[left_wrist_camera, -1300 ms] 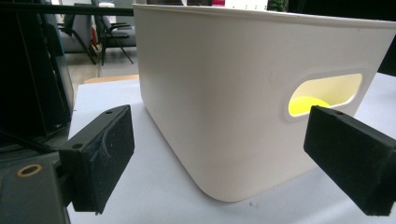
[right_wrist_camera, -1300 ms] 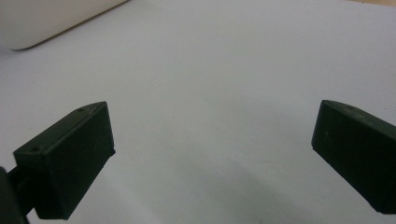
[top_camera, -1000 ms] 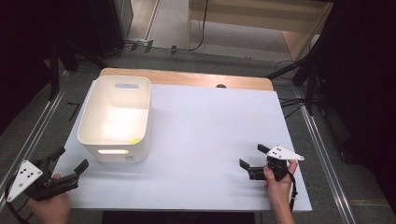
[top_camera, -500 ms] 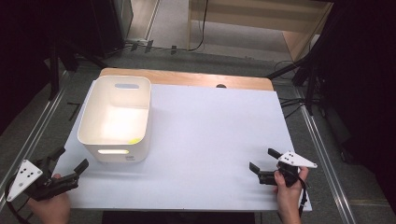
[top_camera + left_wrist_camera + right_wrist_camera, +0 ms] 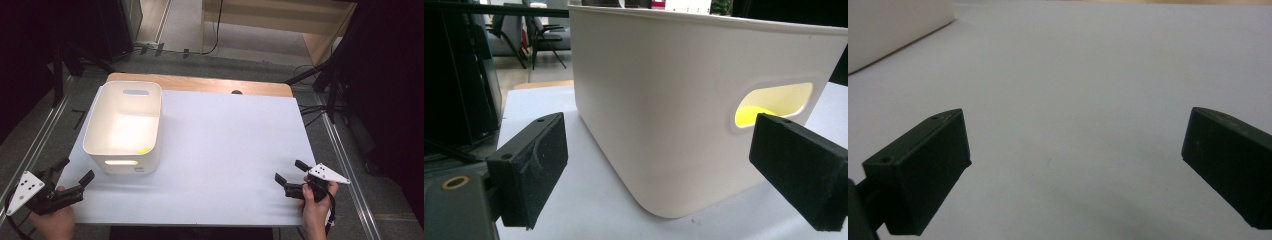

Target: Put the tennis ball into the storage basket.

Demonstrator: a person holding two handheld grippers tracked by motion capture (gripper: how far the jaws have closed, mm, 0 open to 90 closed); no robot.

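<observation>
Only obstacle on the table (image 5: 230, 150): the white bin (image 5: 125, 127) at left, upright, tall walls, open top. Top access clear; something yellow (image 5: 144, 150) lies in its near right corner, rest of the floor looks bare. Handle slot (image 5: 774, 102) in the near wall, yellow showing through it. Left gripper (image 5: 75, 172) sits near the bin's near-left corner, jaws wide apart, bin wall straight ahead. Right gripper (image 5: 289, 171) at the near right, jaws wide apart, bare table ahead across to the bin. Middle and right of the table free.
</observation>
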